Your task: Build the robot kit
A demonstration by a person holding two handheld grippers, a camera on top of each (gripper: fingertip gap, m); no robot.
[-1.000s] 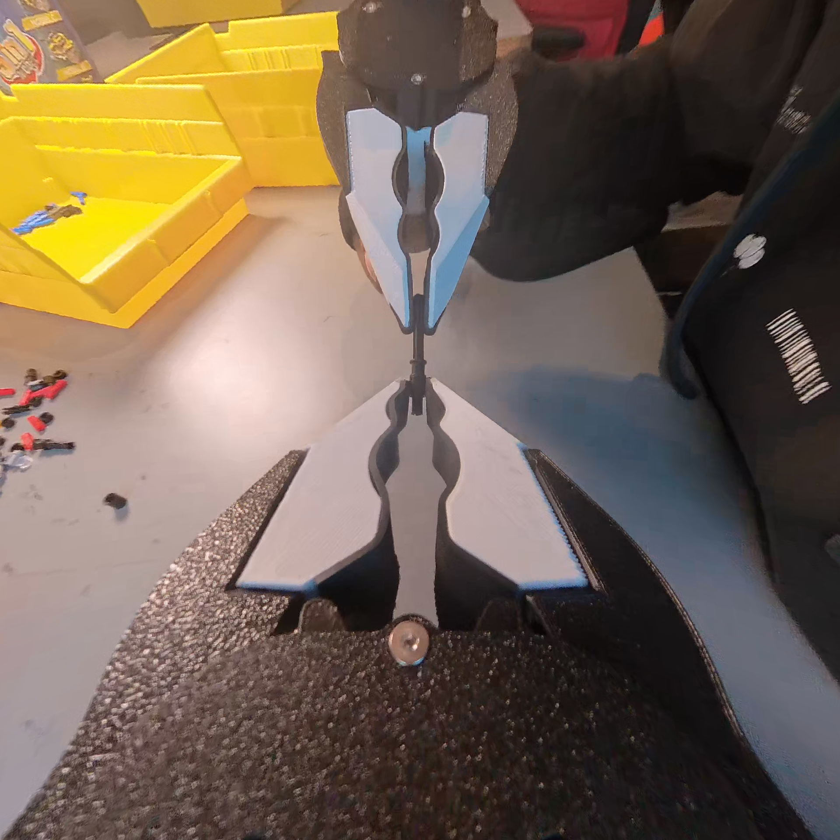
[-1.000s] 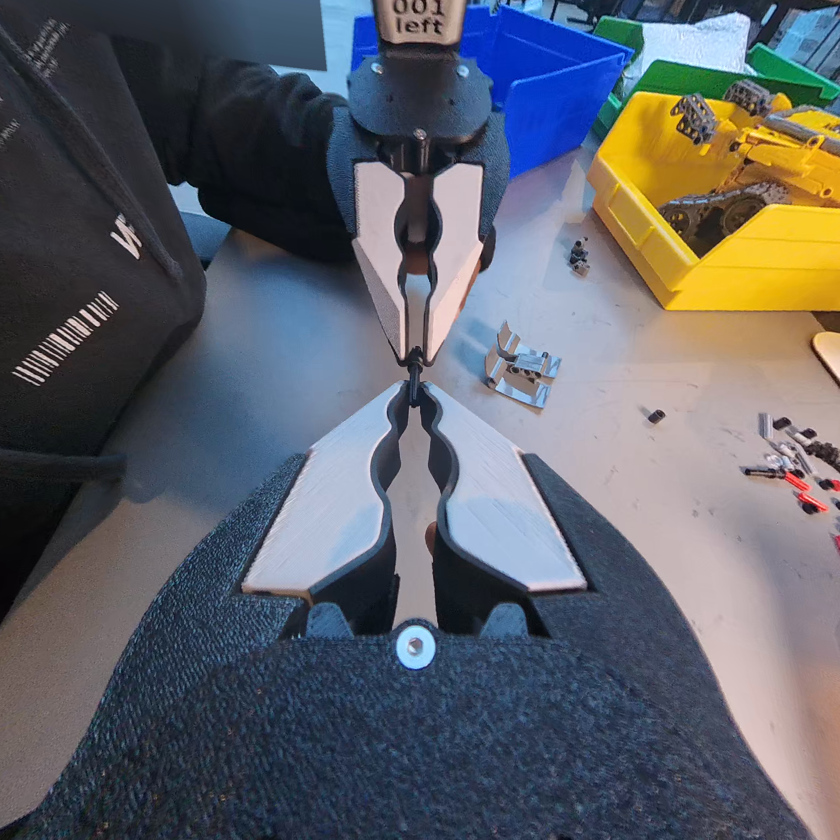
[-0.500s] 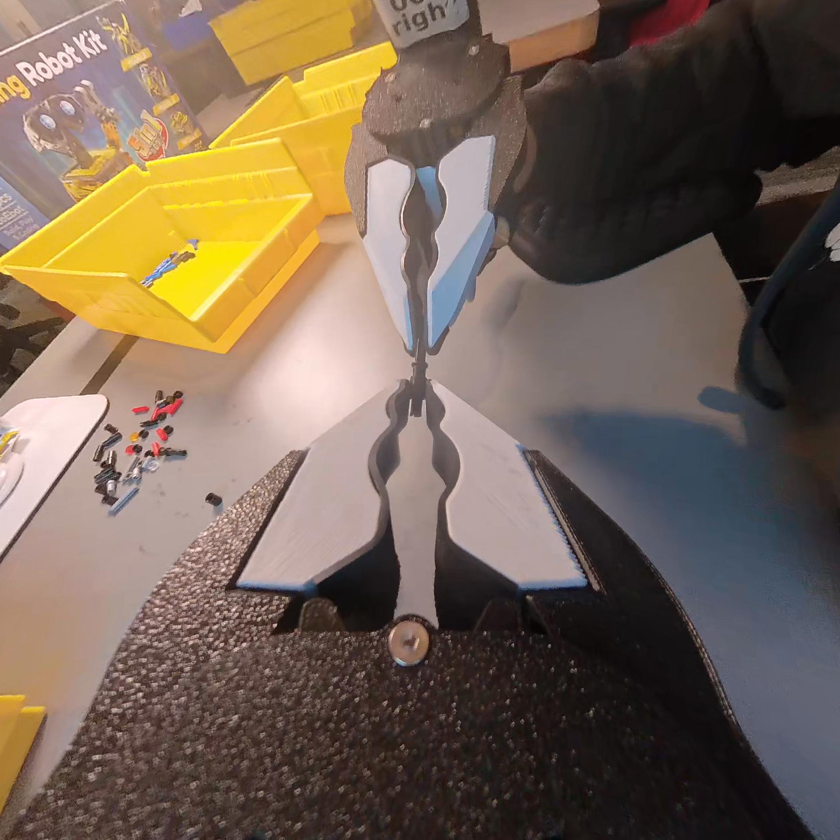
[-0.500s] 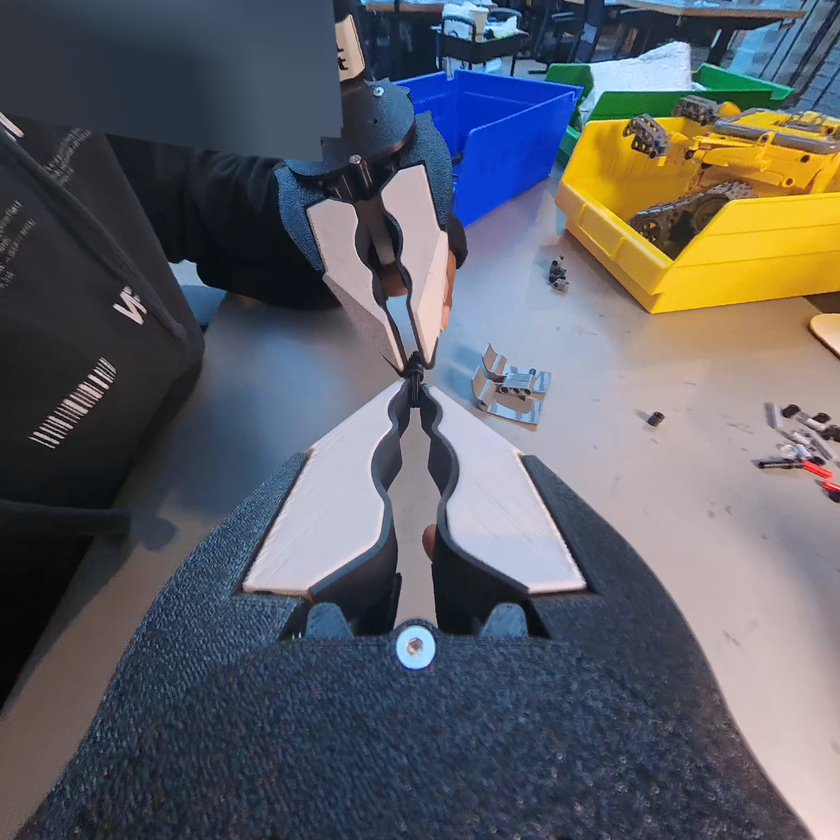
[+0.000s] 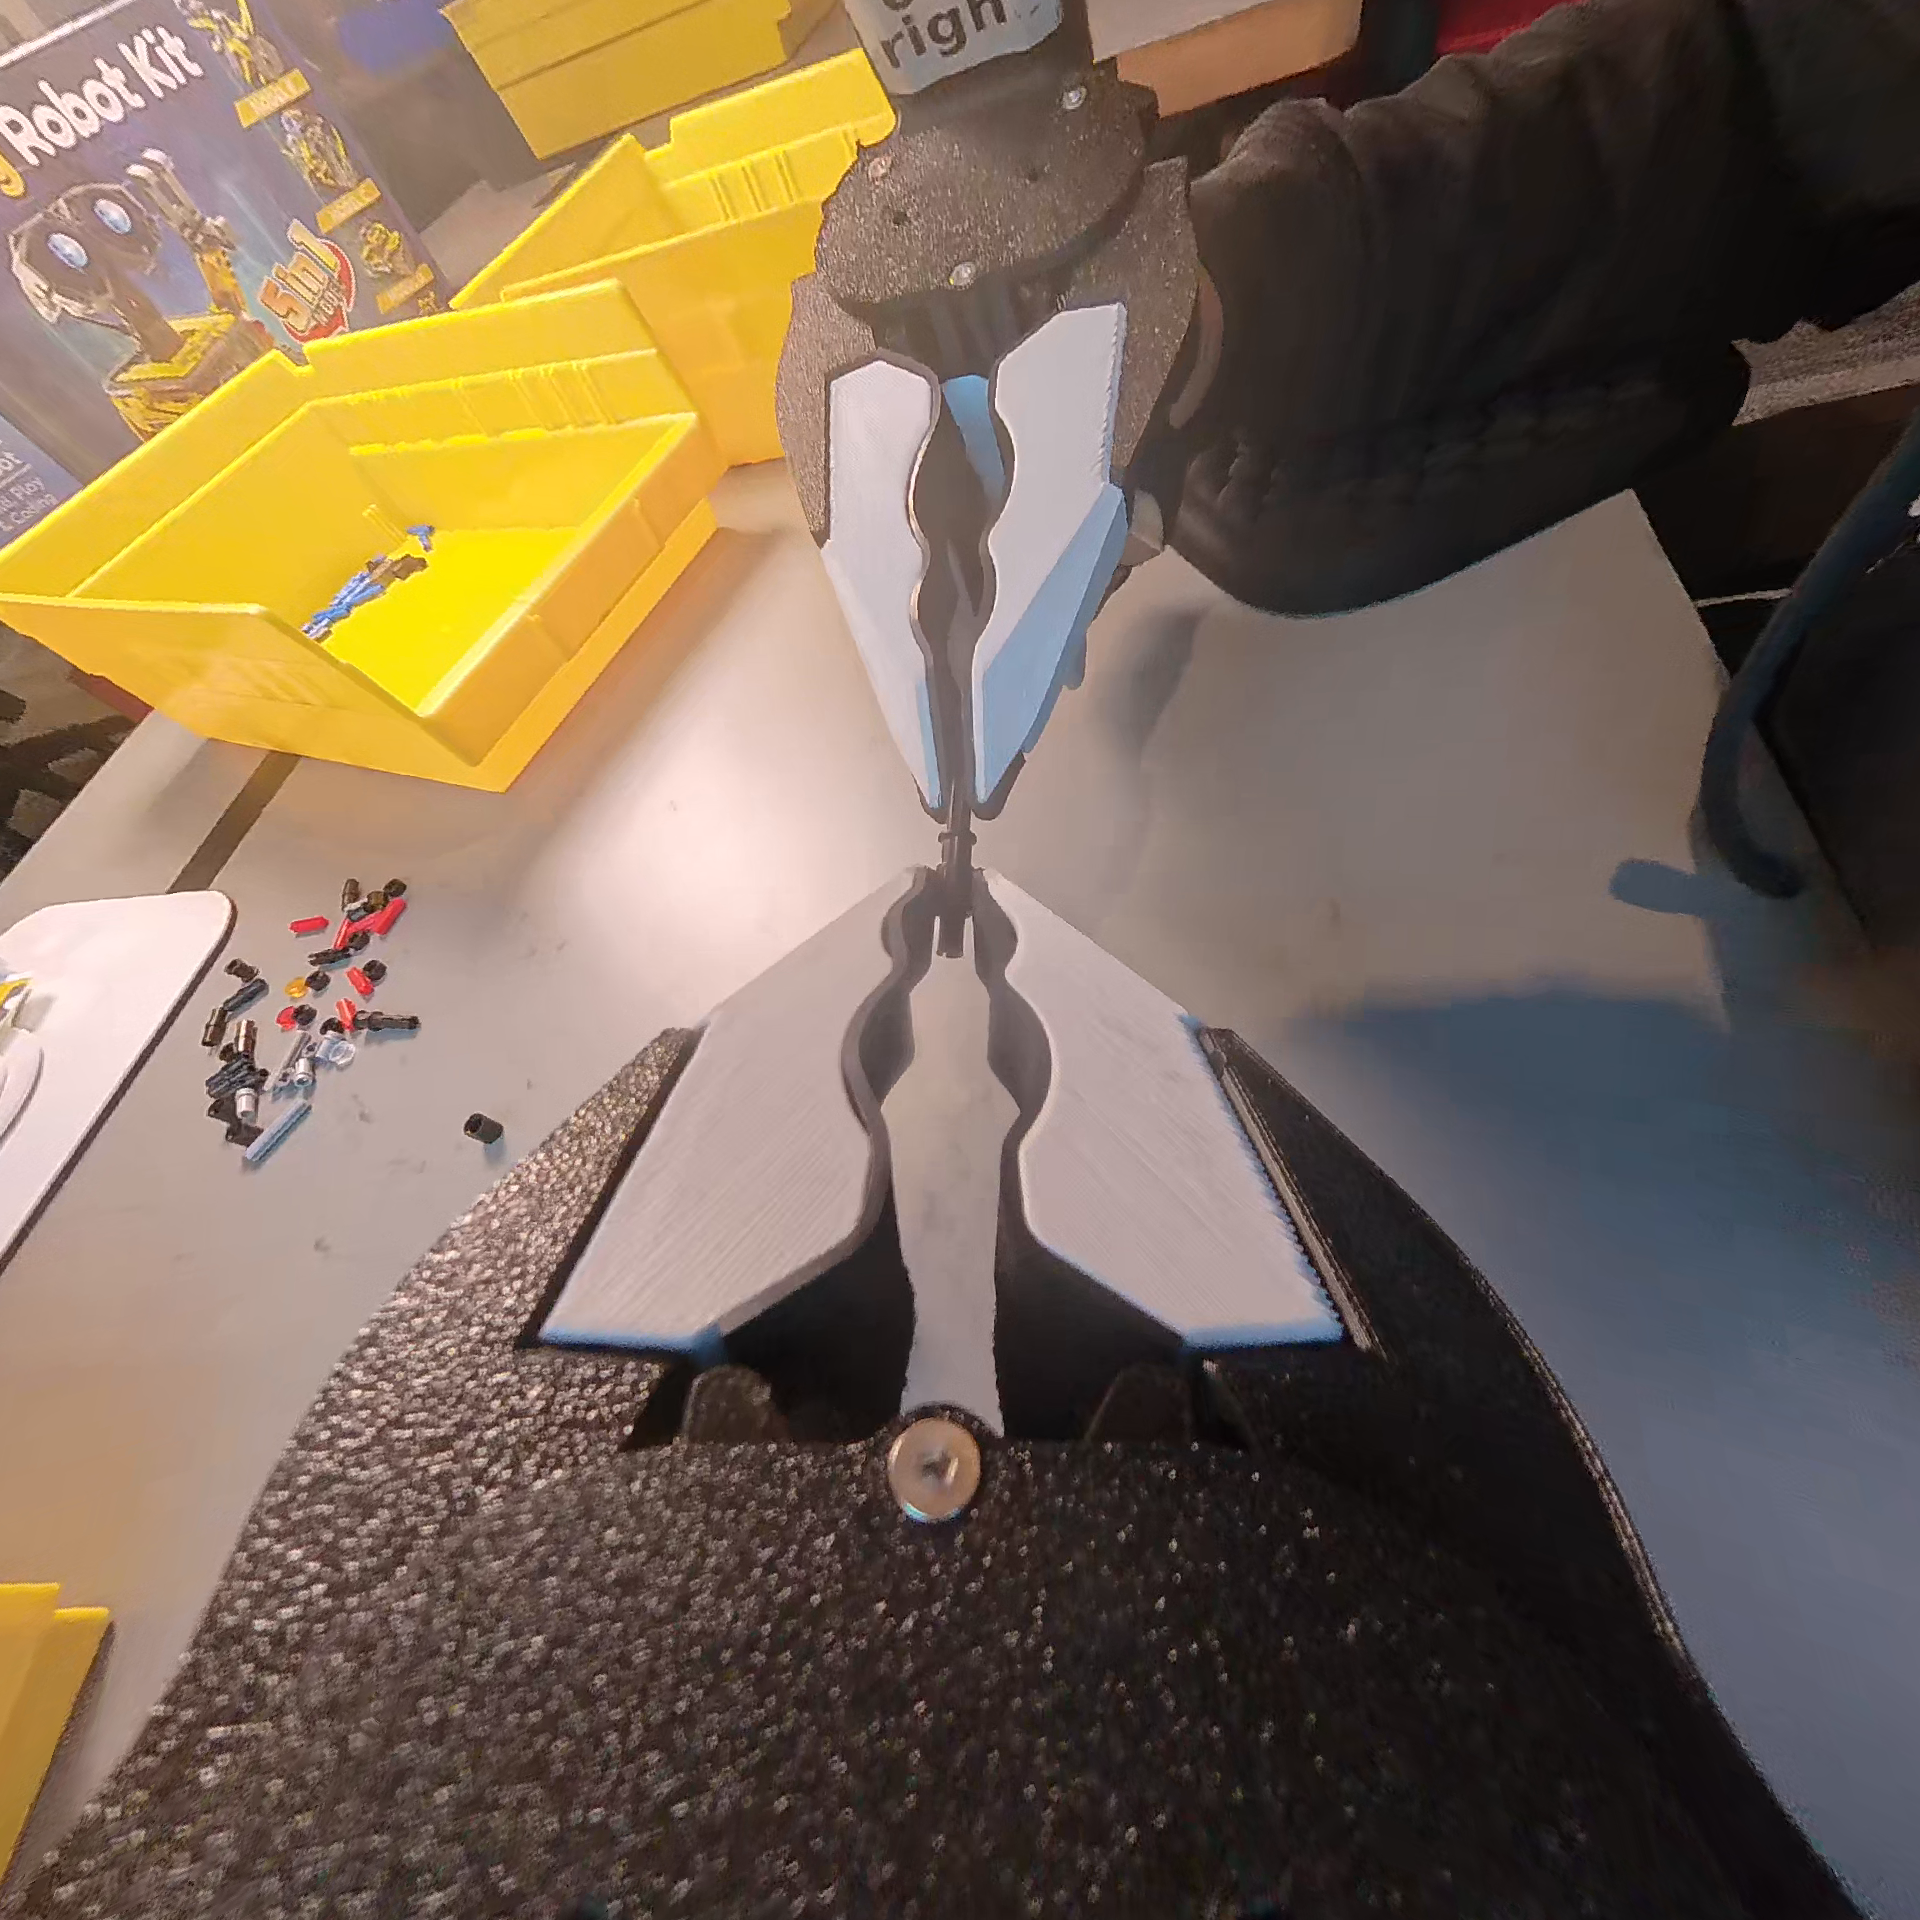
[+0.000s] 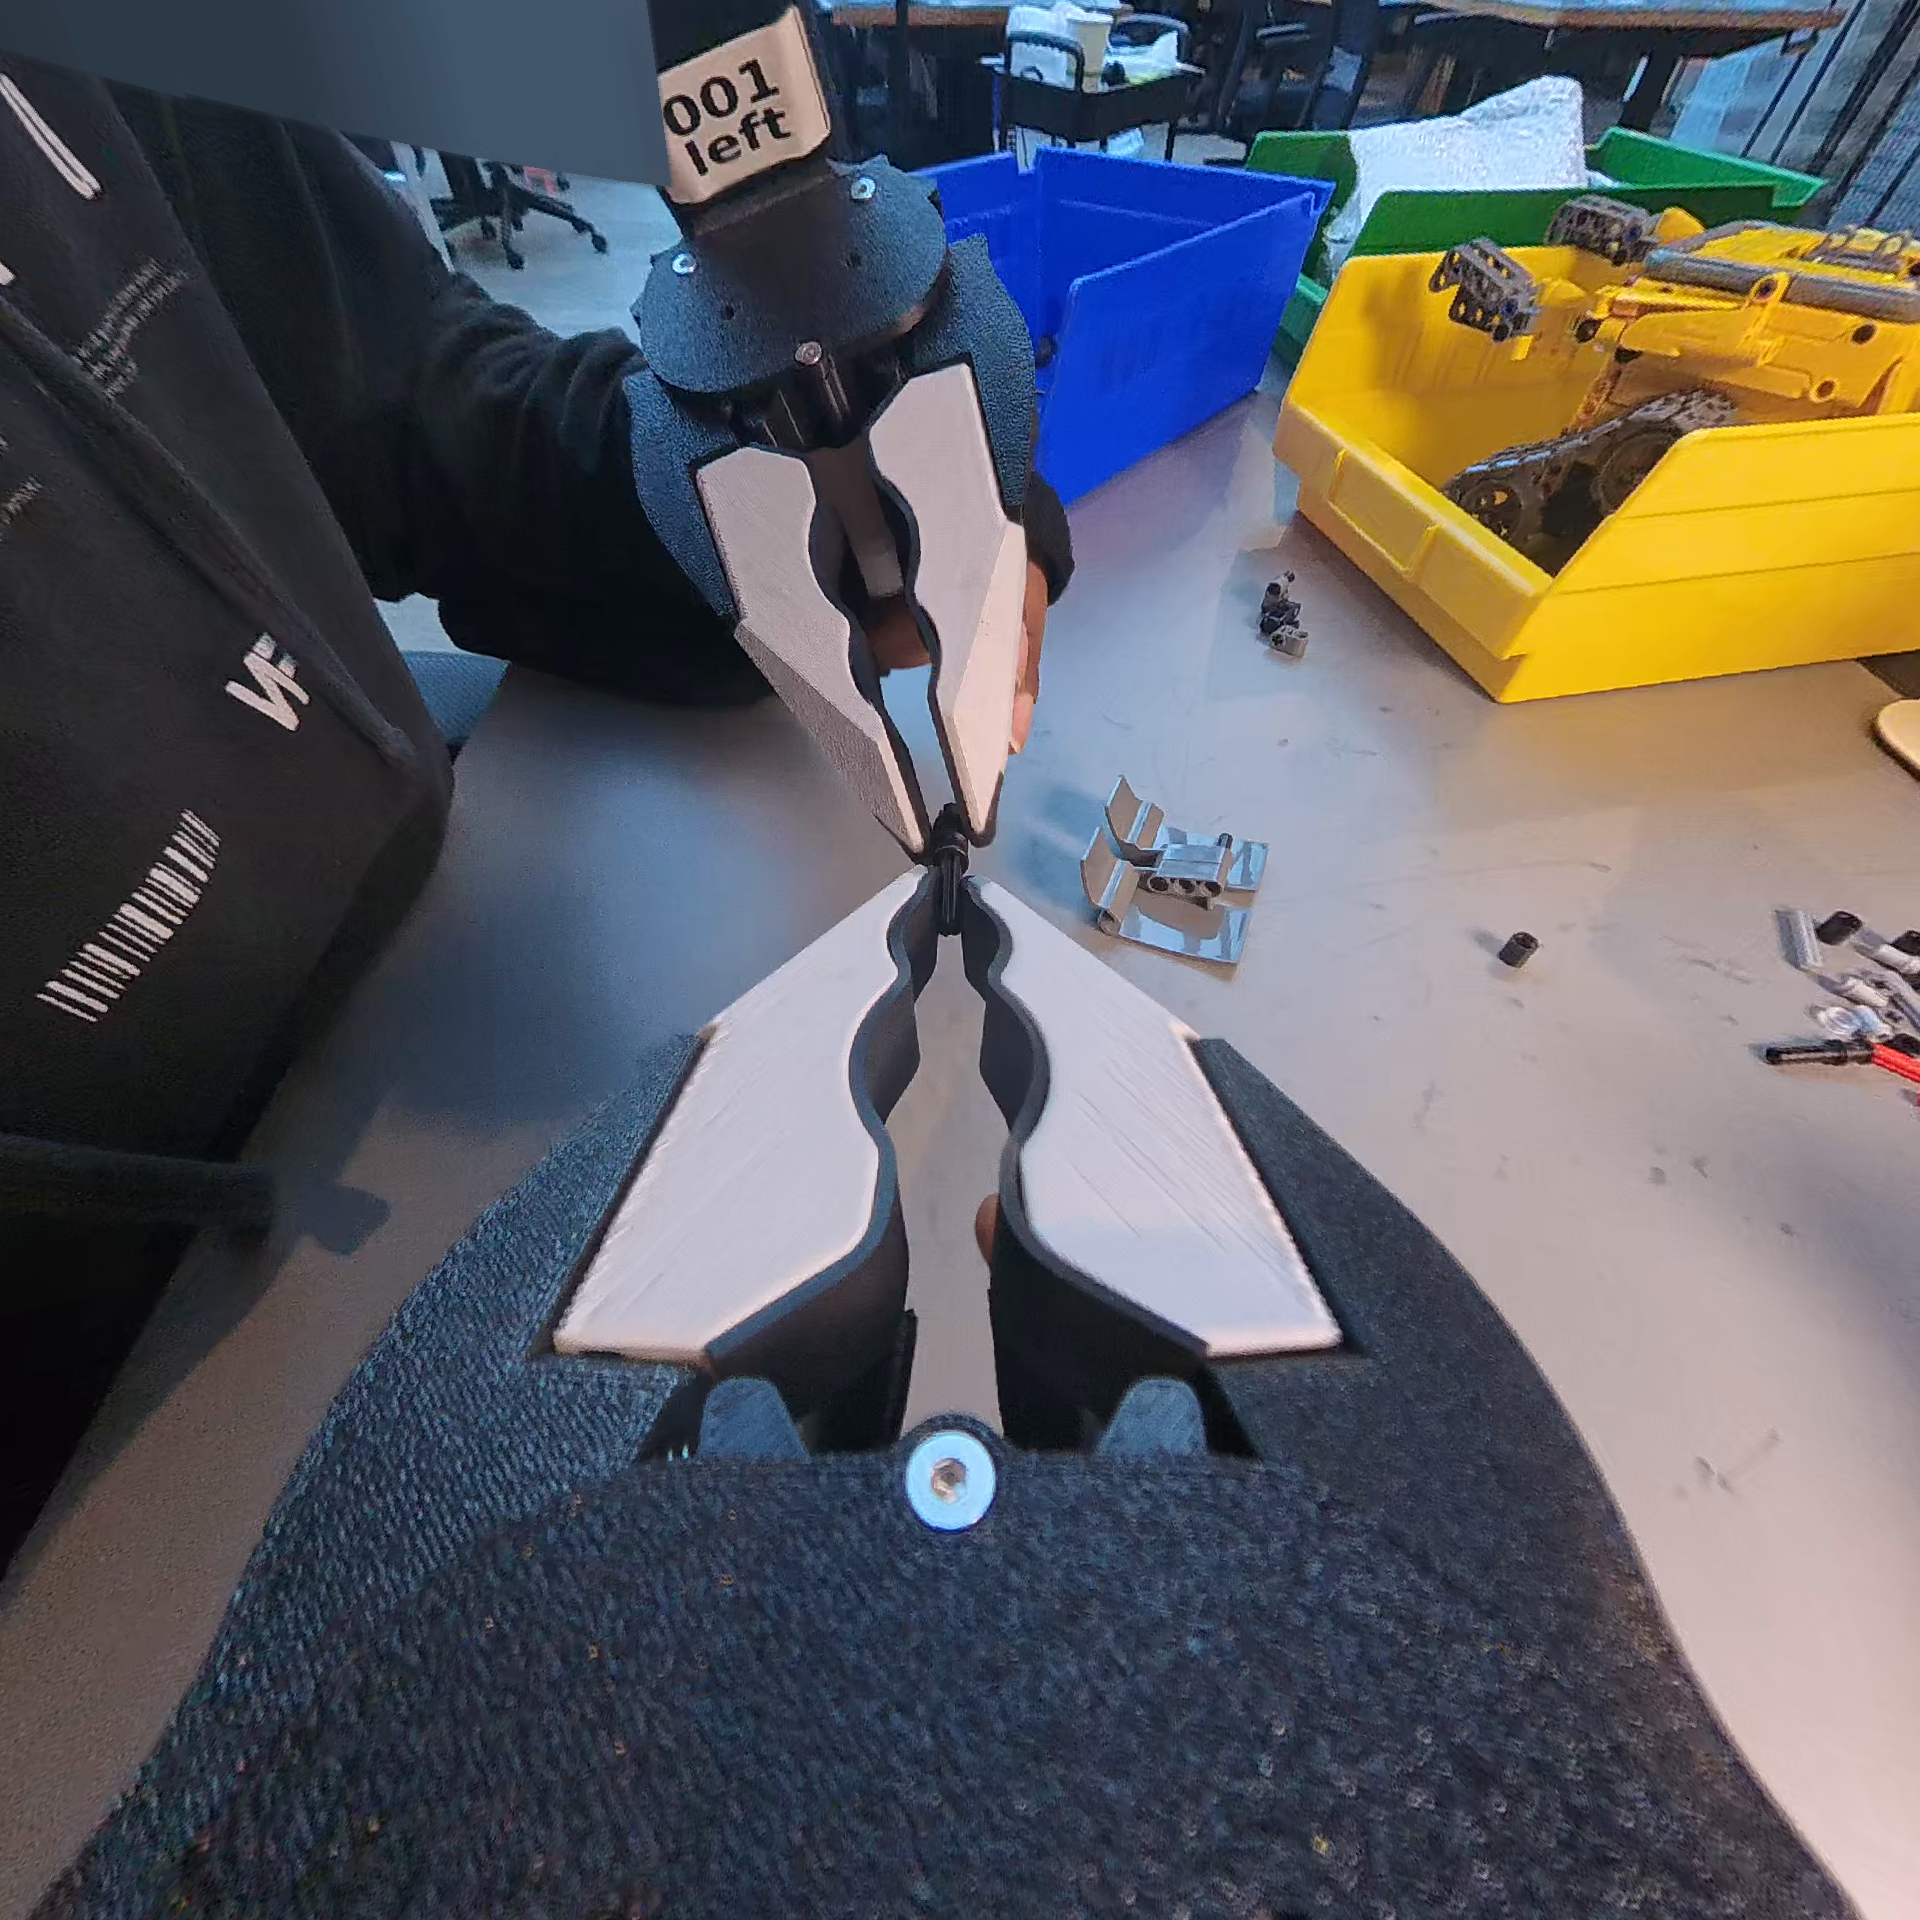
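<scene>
My left gripper (image 5: 948, 902) and my right gripper (image 6: 943, 896) meet tip to tip above the grey table (image 5: 1351, 831). Both are shut on one small black pin piece (image 5: 954, 847), each on one end. In the left wrist view the right gripper (image 5: 961, 800) comes down from the top, held by a hand in a black sleeve. In the right wrist view the left gripper (image 6: 945, 831) comes down the same way, and the pin piece (image 6: 948, 860) shows between the tips. Most of the pin is hidden inside the jaws.
Yellow bins (image 5: 364, 582) and a printed kit box (image 5: 156, 208) stand far left. Small loose parts (image 5: 301, 1018) lie by a white board (image 5: 83, 1018). A grey part (image 6: 1174, 883), a yellow bin (image 6: 1558, 623) with a tracked model, a blue bin (image 6: 1132, 312) and a green bin (image 6: 1704, 187) show in the right wrist view. The tips of both grippers are at nearly the same place.
Both grippers have tilted and swung together while keeping hold of the pin piece. More of the far bins and the box shows now. The tips stand slightly closer.
</scene>
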